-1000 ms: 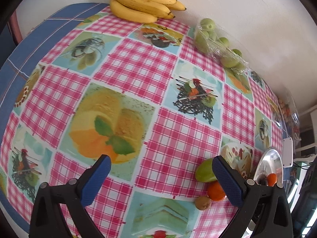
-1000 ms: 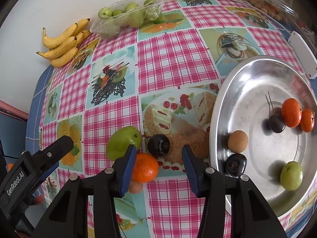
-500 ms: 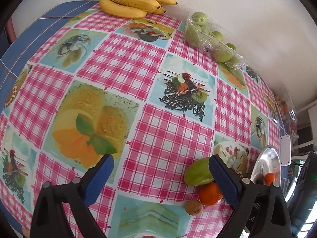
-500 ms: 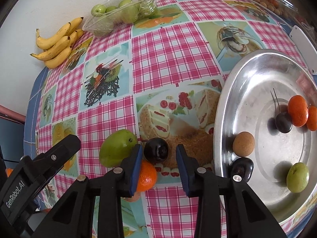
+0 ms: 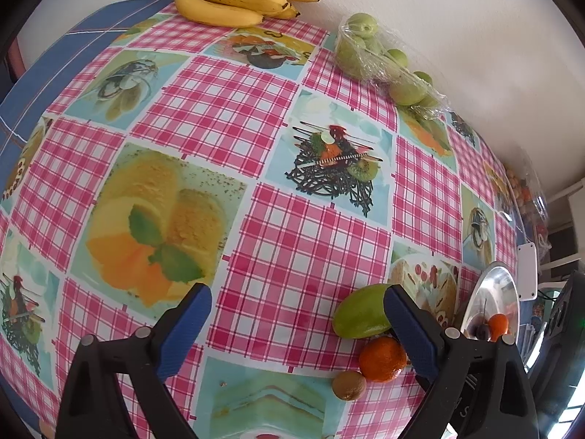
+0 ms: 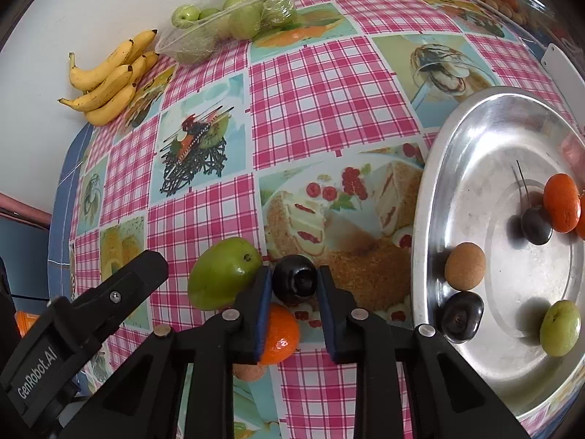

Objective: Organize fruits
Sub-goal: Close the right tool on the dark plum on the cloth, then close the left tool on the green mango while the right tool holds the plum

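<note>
Worktop (image 6: 299, 87): covered by a pink checked cloth with printed food panels. A bunch of bananas (image 6: 109, 80) and a wrapped punnet of green fruit (image 6: 234, 18) lie at the far wall.

Steel tray (image 6: 471, 139): stands to the right of the loose fruit. It holds two orange fruits, two dark ones, a brown one and a green one.

Loose fruit beside the tray: a green mango (image 6: 223, 274), an orange (image 6: 281, 333), a small brown fruit (image 5: 348, 385) and a dark plum (image 6: 295, 282), all close together.

Right claw (image 6: 294, 285): its pads stand on either side of the dark plum and appear to be in contact, so it is judged to be gripping the plum. The plum looks round, with no long axis to align. The mango touches or nearly touches the outer face of the left finger.

Left claw (image 5: 296, 325): spread wide and holding nothing, poised over bare cloth left of the cluster.

Governing relation: the tray lies to the right of the held plum, nearer the right hand. A lift followed by a short rightward carry appears sufficient.
</note>
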Demonstrator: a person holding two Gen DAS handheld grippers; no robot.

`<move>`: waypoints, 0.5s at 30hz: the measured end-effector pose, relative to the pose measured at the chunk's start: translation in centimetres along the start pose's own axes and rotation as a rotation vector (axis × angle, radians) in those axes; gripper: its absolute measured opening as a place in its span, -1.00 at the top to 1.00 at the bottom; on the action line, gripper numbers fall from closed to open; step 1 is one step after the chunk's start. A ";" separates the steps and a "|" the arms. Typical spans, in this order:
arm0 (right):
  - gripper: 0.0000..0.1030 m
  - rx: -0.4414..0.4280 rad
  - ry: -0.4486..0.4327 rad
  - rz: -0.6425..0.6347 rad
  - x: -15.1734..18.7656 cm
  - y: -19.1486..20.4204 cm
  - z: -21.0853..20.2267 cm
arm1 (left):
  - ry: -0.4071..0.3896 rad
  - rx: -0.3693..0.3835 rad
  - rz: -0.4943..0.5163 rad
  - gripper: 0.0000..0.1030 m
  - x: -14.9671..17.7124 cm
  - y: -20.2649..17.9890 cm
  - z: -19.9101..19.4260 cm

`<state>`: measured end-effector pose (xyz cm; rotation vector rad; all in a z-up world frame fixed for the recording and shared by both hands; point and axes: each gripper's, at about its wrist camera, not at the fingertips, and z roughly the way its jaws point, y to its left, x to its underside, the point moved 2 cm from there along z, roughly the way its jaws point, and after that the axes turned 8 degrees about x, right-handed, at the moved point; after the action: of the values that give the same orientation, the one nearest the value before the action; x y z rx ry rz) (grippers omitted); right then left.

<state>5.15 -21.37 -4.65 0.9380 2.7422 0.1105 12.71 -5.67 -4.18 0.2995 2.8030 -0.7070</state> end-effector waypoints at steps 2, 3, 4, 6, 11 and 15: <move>0.50 0.001 -0.007 0.002 -0.1 -0.1 -0.3 | 0.002 0.001 0.002 -0.87 0.0 -0.1 0.1; 0.50 -0.003 -0.009 0.001 -0.1 -0.3 -0.4 | 0.004 0.002 0.002 -0.87 0.0 -0.2 0.2; 0.50 -0.005 -0.012 0.002 -0.1 -0.4 -0.6 | 0.005 0.005 0.003 -0.85 0.1 -0.3 0.2; 0.50 -0.002 -0.017 0.002 -0.1 -0.6 -0.9 | 0.013 0.016 -0.002 -0.80 0.1 -0.4 0.4; 0.50 0.016 -0.012 -0.004 0.2 -1.2 -1.3 | 0.042 0.046 -0.002 -0.69 0.3 -1.3 1.1; 0.50 0.024 -0.014 -0.013 0.4 -1.8 -1.8 | 0.065 0.071 -0.010 -0.66 0.5 -2.0 1.8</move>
<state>3.38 -22.53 -3.26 0.9239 2.7414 0.0692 12.02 -8.23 -4.94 0.3271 2.8460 -0.8151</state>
